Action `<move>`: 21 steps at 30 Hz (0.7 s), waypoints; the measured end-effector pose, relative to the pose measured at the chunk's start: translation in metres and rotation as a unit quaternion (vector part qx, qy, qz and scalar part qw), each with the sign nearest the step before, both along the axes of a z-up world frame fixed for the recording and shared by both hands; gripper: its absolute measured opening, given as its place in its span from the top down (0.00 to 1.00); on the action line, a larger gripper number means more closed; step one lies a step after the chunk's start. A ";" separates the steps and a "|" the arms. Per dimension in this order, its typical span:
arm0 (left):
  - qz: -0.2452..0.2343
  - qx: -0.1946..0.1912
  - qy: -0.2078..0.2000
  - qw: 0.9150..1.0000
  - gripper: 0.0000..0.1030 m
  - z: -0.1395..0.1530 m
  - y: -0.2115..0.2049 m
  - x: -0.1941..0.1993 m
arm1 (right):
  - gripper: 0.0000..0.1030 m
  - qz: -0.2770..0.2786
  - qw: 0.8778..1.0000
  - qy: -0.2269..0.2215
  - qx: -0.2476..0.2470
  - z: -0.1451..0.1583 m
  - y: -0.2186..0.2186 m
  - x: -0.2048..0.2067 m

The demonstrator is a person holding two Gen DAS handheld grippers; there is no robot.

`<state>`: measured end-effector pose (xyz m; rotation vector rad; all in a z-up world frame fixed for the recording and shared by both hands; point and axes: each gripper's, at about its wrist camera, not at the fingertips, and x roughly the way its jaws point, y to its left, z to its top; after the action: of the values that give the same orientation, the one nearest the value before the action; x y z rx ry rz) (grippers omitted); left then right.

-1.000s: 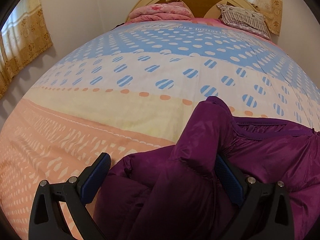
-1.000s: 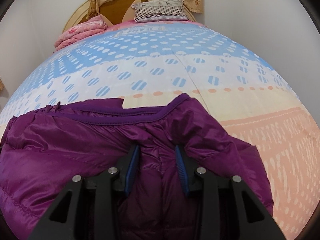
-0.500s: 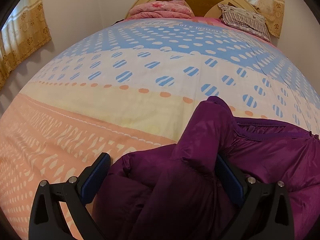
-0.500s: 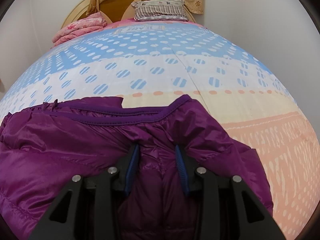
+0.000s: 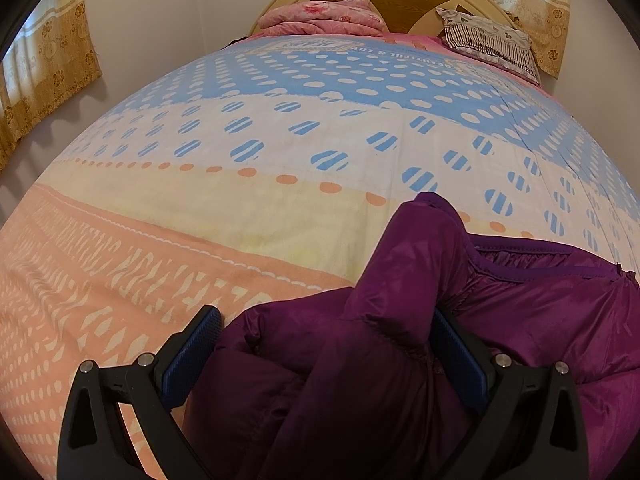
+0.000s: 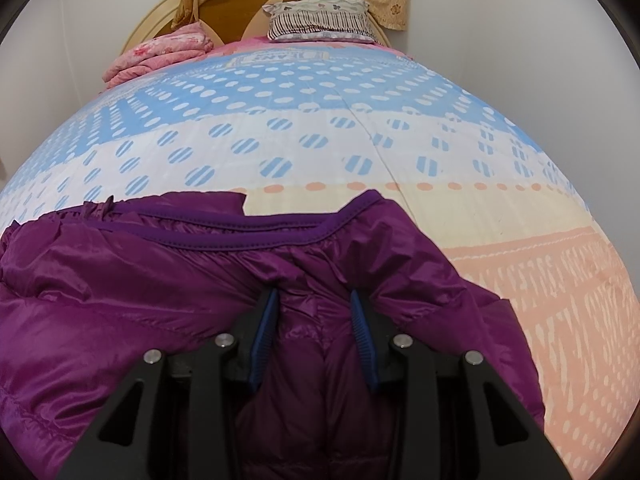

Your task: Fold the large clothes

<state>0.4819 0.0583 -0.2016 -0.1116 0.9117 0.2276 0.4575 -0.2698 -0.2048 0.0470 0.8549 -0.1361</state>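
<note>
Lying on the bed (image 5: 168,240), the jacket (image 6: 120,280) is pinched by the right gripper (image 6: 314,300); the left gripper (image 5: 324,320) is held wide, fabric bunched between its jaws.

Purple puffer jacket (image 6: 140,280), shiny quilted, lies bunched on the bed near me, darker collar trim toward 12 o'clock. One padded fold sticks up at 1 o'clock in my left view, rest crumpled.
</note>
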 end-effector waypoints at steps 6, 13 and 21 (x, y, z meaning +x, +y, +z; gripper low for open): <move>-0.003 0.022 0.006 1.000 0.01 0.004 -0.003 0.001 | 0.61 0.000 1.000 0.005 -0.017 0.000 0.005 0.003; -0.012 0.034 -0.081 0.996 0.01 0.062 -0.025 -0.049 | 0.57 0.002 0.999 -0.034 -0.019 0.044 0.023 -0.018; -0.034 0.123 -0.087 0.988 0.01 0.051 -0.079 -0.053 | 0.39 0.074 0.996 -0.041 0.005 0.042 0.097 -0.027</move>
<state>0.4290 -0.0208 -0.1504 0.1269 0.7069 0.2614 0.4301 -0.1730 -0.1630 -0.0018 0.7736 0.0097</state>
